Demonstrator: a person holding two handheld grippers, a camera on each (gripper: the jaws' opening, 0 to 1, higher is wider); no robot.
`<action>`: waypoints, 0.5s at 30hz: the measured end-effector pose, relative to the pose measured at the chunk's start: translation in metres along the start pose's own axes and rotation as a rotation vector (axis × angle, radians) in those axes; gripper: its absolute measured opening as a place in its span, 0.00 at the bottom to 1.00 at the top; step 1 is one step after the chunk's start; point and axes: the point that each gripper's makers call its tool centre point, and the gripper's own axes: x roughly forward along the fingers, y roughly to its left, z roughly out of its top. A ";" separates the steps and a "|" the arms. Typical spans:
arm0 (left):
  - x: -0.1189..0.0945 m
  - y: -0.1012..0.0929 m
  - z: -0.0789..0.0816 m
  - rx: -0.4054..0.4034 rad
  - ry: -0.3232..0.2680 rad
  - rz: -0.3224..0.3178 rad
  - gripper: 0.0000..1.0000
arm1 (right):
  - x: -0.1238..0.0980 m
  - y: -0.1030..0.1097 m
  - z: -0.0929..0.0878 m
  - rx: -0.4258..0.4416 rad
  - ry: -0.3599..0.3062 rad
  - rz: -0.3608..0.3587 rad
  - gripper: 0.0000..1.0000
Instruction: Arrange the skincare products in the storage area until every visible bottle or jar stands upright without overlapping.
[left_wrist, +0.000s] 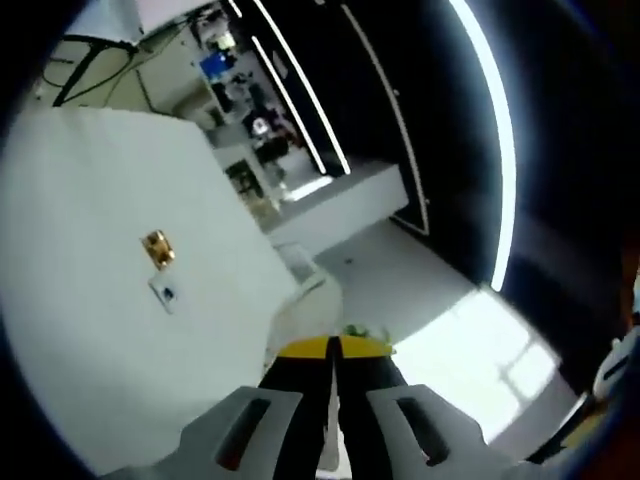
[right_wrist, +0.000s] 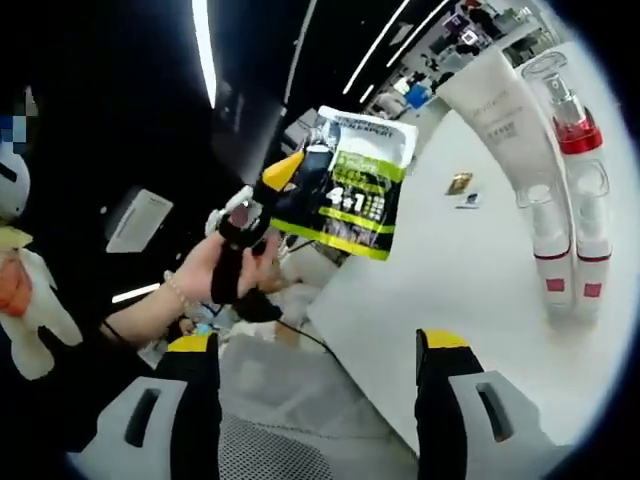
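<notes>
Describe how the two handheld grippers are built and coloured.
The left gripper has black jaws with yellow tips, set on light grey mounts with slotted holes. The right gripper has the same build: black jaws, yellow caps, grey slotted mounts. The person's hand wears a thin bracelet at the wrist.

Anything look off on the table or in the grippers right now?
Yes. The left gripper holds a green and black sachet in the air, off the white table. A white tube and pump bottles lie tilted together at the table's edge of view, apparently touching.
</notes>
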 end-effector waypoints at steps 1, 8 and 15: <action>-0.001 -0.003 0.000 0.000 0.003 -0.009 0.01 | 0.001 0.000 0.002 -0.001 -0.002 0.006 0.79; -0.003 -0.040 -0.012 -0.083 0.002 -0.076 0.01 | 0.010 0.011 0.041 0.137 -0.205 0.126 0.76; -0.005 -0.071 -0.022 -0.153 0.023 -0.146 0.01 | 0.010 0.022 0.081 0.315 -0.437 0.252 0.61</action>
